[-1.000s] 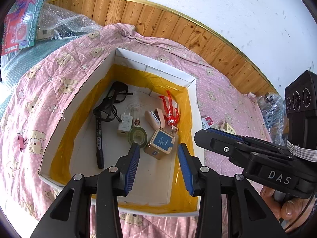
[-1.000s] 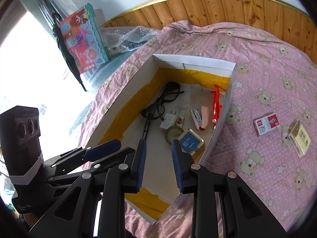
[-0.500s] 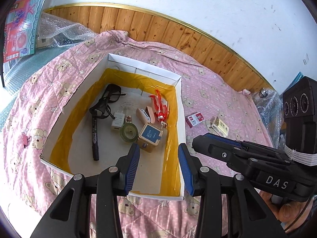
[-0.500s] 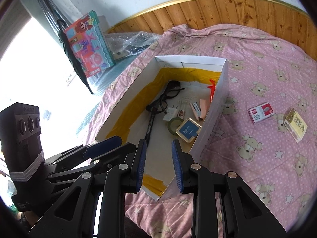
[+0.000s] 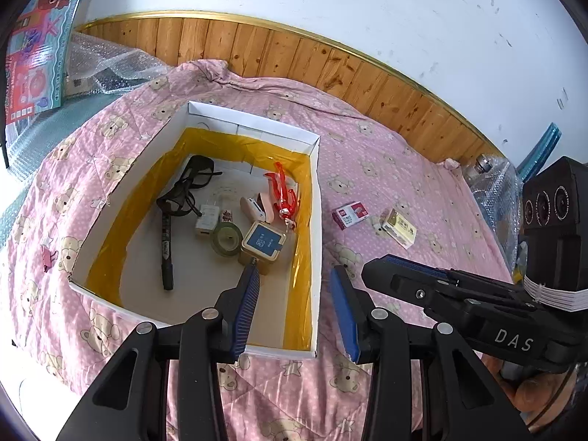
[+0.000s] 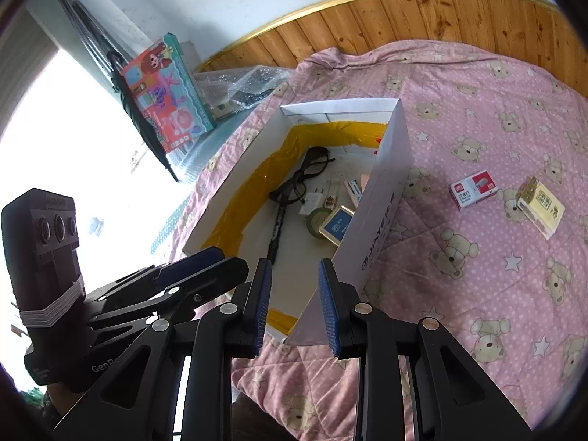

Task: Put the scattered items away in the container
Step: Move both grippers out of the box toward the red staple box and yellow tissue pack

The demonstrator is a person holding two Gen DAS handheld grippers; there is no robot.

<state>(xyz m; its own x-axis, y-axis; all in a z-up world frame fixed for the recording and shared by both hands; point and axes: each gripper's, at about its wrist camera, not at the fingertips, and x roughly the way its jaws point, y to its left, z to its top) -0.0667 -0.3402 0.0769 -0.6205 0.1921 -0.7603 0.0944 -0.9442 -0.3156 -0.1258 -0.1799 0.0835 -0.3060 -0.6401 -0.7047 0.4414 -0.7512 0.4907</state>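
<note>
Left gripper (image 5: 294, 286) and right gripper (image 6: 294, 283) both hover released, empty, above the white box's (image 5: 314, 198) near end. Red carton (image 6: 472, 189) and yellow carton (image 6: 542, 207) lie outside on the pink quilt (image 6: 496, 275).

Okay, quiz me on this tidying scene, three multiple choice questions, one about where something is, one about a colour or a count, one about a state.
1. Where does the red and white small box lie?
A. Inside the container
B. On the pink quilt beside the container
C. In a gripper

2. How many small boxes lie on the quilt to the right of the container?
A. Two
B. Four
C. None

3. What state is the right gripper in?
A. Shut on a pen
B. Shut on a box
C. Open and empty

Answers: 1 B, it rests on the quilt outside the white wall. 2 A, the red box and a yellow box. 3 C, nothing sits between its blue pads.
</note>
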